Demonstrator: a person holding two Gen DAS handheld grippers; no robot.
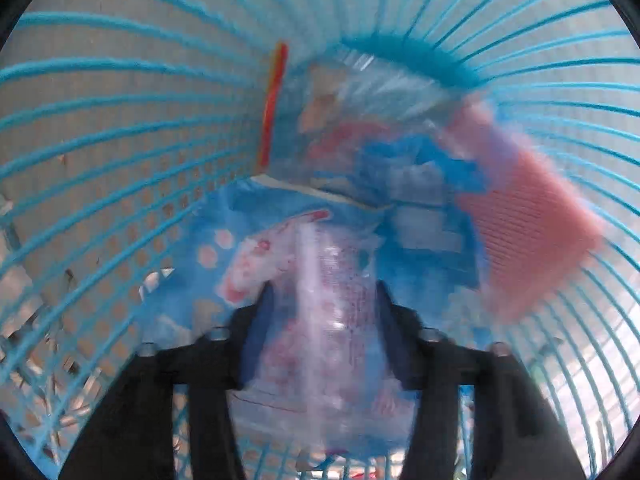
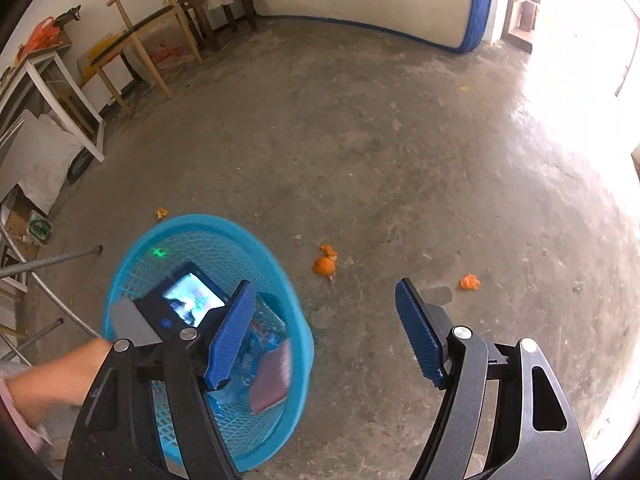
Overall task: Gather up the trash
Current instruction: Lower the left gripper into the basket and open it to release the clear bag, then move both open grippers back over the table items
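My left gripper (image 1: 324, 292) reaches down inside the blue plastic basket (image 1: 120, 128). Its jaws stand apart, with a blurred clear wrapper printed in pink (image 1: 320, 320) in the gap between them. Below lie blue wrappers (image 1: 420, 184) and a pink ribbed pad (image 1: 532, 232). In the right wrist view the basket (image 2: 288, 292) stands on the floor at lower left; a hand (image 2: 52, 376) holds the left gripper's body (image 2: 188, 304) over it. My right gripper (image 2: 324, 284) hangs open and empty above the floor. Orange peel (image 2: 325, 264) lies just beyond its fingertips, another piece (image 2: 469, 282) to the right, a third (image 2: 161, 213) behind the basket.
The floor (image 2: 380, 152) is bare concrete. Wooden chairs (image 2: 152, 36), a white table (image 2: 52, 92) and clutter line the left wall. A mattress (image 2: 380, 0) leans on the back wall. Metal legs (image 2: 52, 260) stick out at the left, near the basket. Strong light comes from the right.
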